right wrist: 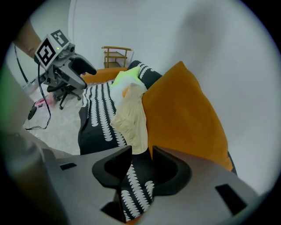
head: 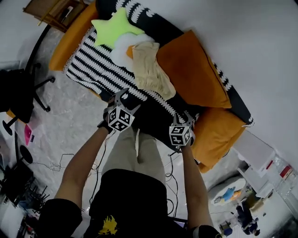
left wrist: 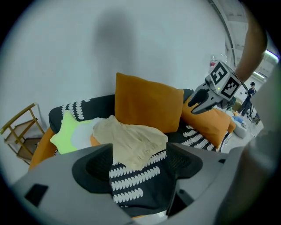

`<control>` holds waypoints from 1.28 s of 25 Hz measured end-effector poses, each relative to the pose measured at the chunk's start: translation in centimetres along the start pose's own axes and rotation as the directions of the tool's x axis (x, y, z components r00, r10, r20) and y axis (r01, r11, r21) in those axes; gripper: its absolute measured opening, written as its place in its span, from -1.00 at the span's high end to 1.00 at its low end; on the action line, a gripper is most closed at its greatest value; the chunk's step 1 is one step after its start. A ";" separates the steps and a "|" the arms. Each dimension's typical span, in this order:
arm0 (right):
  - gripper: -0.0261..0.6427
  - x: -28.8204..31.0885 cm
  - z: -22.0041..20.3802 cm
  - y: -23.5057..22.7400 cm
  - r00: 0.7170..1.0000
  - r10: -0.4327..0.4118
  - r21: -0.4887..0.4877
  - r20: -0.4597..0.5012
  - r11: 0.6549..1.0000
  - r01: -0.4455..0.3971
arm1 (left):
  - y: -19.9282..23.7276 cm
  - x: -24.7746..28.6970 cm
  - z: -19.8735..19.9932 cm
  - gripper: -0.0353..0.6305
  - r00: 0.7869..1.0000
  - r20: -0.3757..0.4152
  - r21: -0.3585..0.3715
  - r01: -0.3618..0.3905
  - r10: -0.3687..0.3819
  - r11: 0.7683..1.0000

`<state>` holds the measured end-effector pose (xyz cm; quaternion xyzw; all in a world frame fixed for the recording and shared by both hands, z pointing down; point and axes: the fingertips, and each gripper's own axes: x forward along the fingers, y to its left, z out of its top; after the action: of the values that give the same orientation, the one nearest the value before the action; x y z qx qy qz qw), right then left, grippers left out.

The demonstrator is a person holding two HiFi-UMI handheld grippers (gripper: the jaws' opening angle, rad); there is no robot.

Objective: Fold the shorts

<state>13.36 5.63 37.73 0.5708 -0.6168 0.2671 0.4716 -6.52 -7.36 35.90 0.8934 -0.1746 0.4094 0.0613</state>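
Note:
Crumpled beige shorts (head: 151, 69) lie on a sofa covered by a black-and-white patterned throw (head: 93, 67), leaning against a big orange cushion (head: 193, 69). In the head view my left gripper (head: 125, 96) hovers over the sofa's front edge, short of the shorts. Its jaws stand wide apart and empty in the left gripper view (left wrist: 139, 154), with the shorts (left wrist: 131, 136) just beyond them. My right gripper (head: 184, 117) hangs to the right at the sofa's edge. A narrow gap shows between its jaws (right wrist: 141, 151), nothing is in it, and the shorts (right wrist: 131, 116) lie ahead.
A green star pillow (head: 114, 28) and a white pillow (head: 125, 44) sit behind the shorts. A second orange cushion (head: 216, 132) lies at the right end of the sofa. An office chair (head: 18, 93), a wooden rack (head: 56, 11) and floor cables (head: 56, 165) are to the left.

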 end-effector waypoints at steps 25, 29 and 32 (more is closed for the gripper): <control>0.41 29.0 -10.6 7.2 0.985 0.106 -0.279 -0.135 0.950 -0.140 | -0.6 27.4 -16.7 0.79 0.977 -0.209 0.537 0.084 0.036 0.839; 0.83 26.2 -10.5 4.6 0.993 0.008 -0.186 -0.116 0.982 -0.030 | -1.0 22.6 -13.2 0.81 0.987 -0.154 0.412 0.026 0.042 0.911; 0.84 21.6 -8.8 4.6 0.994 0.051 -0.087 -0.096 0.994 -0.059 | -1.7 16.5 -10.3 0.81 0.990 -0.130 0.378 0.004 0.049 0.926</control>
<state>13.52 4.43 61.46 0.5185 -0.6208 0.2786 0.5178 -3.20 -7.46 55.16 0.8561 -0.0982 0.4966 -0.1047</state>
